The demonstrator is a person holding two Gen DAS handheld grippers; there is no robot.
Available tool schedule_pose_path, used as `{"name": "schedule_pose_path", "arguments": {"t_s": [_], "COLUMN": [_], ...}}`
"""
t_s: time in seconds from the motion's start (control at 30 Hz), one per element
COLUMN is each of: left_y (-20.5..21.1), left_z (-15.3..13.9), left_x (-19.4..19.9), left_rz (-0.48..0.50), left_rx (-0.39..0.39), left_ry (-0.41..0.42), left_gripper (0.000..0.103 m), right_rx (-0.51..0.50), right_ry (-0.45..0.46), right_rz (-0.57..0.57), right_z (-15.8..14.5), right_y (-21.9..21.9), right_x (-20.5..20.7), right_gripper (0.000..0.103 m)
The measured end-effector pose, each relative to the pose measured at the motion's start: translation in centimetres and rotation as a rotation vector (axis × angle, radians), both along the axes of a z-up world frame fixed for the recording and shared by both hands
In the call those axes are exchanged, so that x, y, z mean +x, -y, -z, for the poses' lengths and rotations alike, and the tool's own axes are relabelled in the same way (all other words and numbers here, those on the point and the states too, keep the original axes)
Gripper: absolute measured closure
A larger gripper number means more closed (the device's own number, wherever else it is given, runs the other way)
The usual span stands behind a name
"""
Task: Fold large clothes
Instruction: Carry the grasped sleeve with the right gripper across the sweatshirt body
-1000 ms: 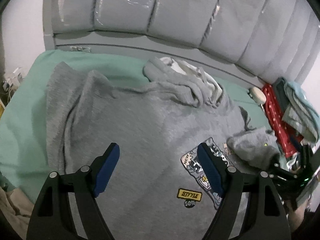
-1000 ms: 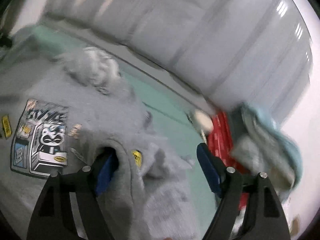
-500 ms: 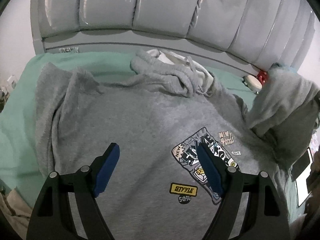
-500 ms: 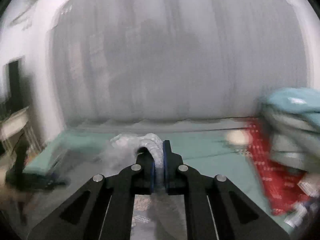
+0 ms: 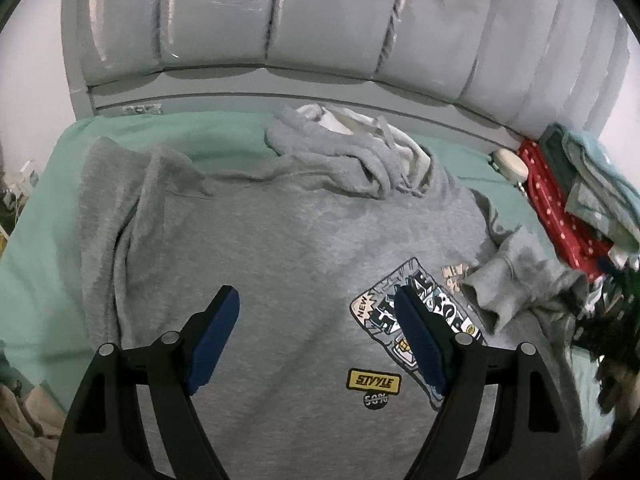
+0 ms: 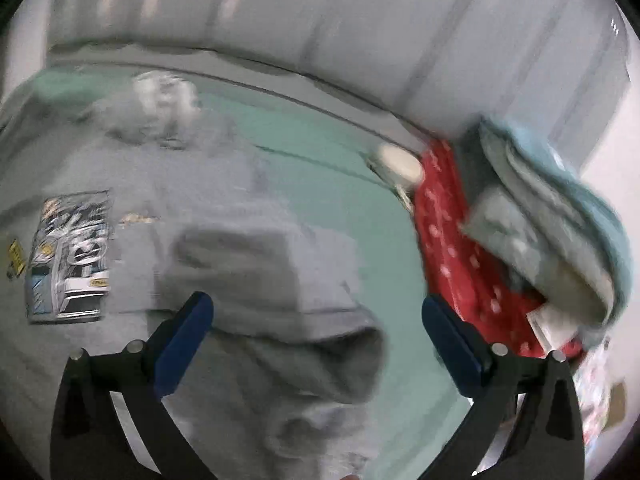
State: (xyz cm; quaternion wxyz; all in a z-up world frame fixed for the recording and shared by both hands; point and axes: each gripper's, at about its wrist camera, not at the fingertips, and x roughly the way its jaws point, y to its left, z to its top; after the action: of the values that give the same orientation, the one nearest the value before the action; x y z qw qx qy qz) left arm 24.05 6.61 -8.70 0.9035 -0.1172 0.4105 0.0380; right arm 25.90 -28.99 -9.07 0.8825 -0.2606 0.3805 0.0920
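A grey hoodie [image 5: 304, 240] with a printed chest graphic [image 5: 416, 312] lies front up on a green bed sheet [image 5: 40, 216], hood [image 5: 352, 152] toward the headboard. Its right sleeve [image 5: 516, 280] lies folded in over the chest beside the graphic. Its left sleeve [image 5: 120, 200] is bunched along the left side. My left gripper [image 5: 316, 308] is open and empty above the lower chest. My right gripper [image 6: 316, 316] is open above the folded sleeve [image 6: 256, 272]; this view is blurred.
A padded grey headboard [image 5: 320, 28] runs along the back. A pile of red dotted fabric [image 5: 556, 208] and teal and grey clothes [image 5: 600, 176] sits at the bed's right edge, with a small white round object [image 5: 510, 162] beside it.
My right gripper was shut on the right sleeve and lifted it. Now it has opened, and the sleeve lies folded in over the chest. The left gripper stayed open over the hoodie.
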Motion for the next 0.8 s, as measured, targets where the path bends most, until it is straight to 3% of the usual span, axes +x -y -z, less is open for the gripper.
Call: {"name": "schedule_pose_path", "arguments": {"t_s": [0.17, 0.27, 0.33, 0.4, 0.43, 0.5, 0.53, 0.57, 0.8], "left_y": [-1.5, -2.6, -3.7, -5.0, -5.5, -6.6, -7.2, -7.5, -10.6], "left_z": [-1.0, -1.1, -1.0, -1.2, -1.3, -1.6, -1.8, -1.9, -3.7], "left_x": [-0.2, -0.4, -0.4, -0.5, -0.5, -0.7, -0.8, -0.9, -1.9], "left_rz": [-0.047, -0.082, -0.105, -0.136, -0.149, -0.174, -0.185, -0.193, -0.256], "left_rx": [0.004, 0.022, 0.003, -0.031, -0.041, -0.063, -0.077, -0.086, -0.137], "left_ry": [-0.006, -0.026, -0.036, -0.034, -0.031, -0.022, -0.020, -0.018, 0.025], "left_gripper": [0.020, 0.020, 0.020, 0.020, 0.020, 0.020, 0.020, 0.020, 0.020], "right_rx": [-0.110, -0.120, -0.093, -0.053, -0.042, 0.002, 0.034, 0.106, 0.367], "right_ry": [-0.040, -0.017, -0.058, -0.143, -0.176, -0.181, -0.182, -0.194, -0.182], "right_rz": [-0.133, -0.140, -0.114, -0.105, -0.091, -0.077, -0.067, -0.061, -0.056], "right_z": [3.1, 3.6, 4.2, 5.4, 6.0, 6.0, 5.5, 4.8, -0.6], "right_y": [-6.1, -7.6, -8.4, -8.8, -8.8, -8.4, -8.1, -7.7, -10.8], "right_x": [-1.6, -1.4, -0.9, 0.2, 0.6, 1.2, 1.4, 1.9, 3.6], "right_gripper": [0.000, 0.000, 0.001, 0.015, 0.031, 0.044, 0.063, 0.099, 0.097]}}
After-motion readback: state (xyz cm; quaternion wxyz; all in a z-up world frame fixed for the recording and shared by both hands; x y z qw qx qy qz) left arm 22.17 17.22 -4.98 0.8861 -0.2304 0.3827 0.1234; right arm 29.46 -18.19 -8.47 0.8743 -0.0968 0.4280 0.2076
